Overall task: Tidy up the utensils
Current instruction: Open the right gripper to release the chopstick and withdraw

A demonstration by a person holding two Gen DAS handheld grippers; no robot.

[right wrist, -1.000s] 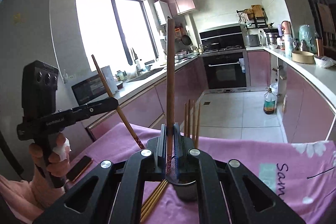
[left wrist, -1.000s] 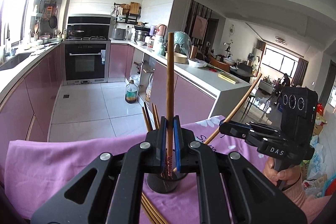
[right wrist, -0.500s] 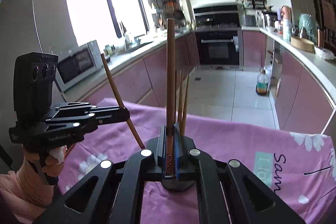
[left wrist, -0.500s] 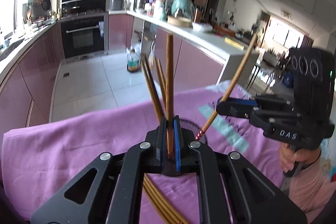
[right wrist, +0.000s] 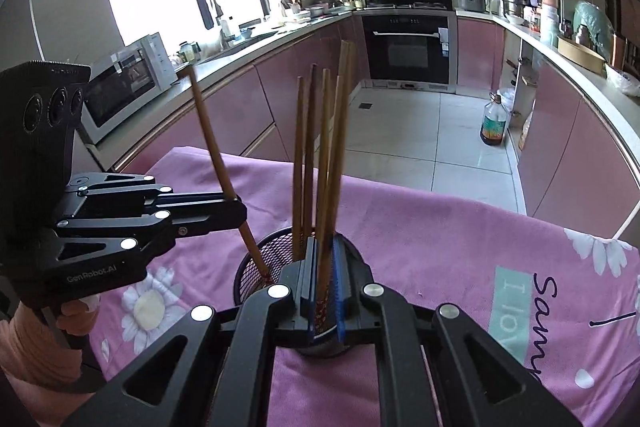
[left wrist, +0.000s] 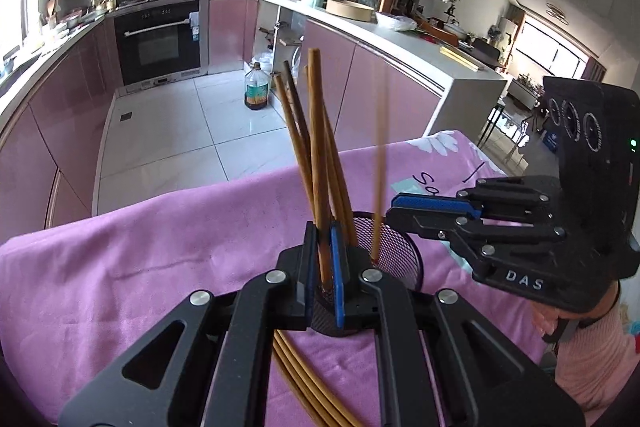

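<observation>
A black wire-mesh cup stands on a counter draped in pink flowered cloth, directly below and just ahead of both grippers. The left gripper has its fingers clamped narrow on one brown wooden chopstick, held near upright. From the right wrist view its patterned tip is already dipping inside the cup's rim. The right gripper pinches a second brown chopstick, also near upright, tip down over the cup. Both hands sit about equally close. There is one cup and two held chopsticks. Roughly four more stand in the cup, and about four loose chopsticks lie on the cloth. Neither count is certain.
</observation>
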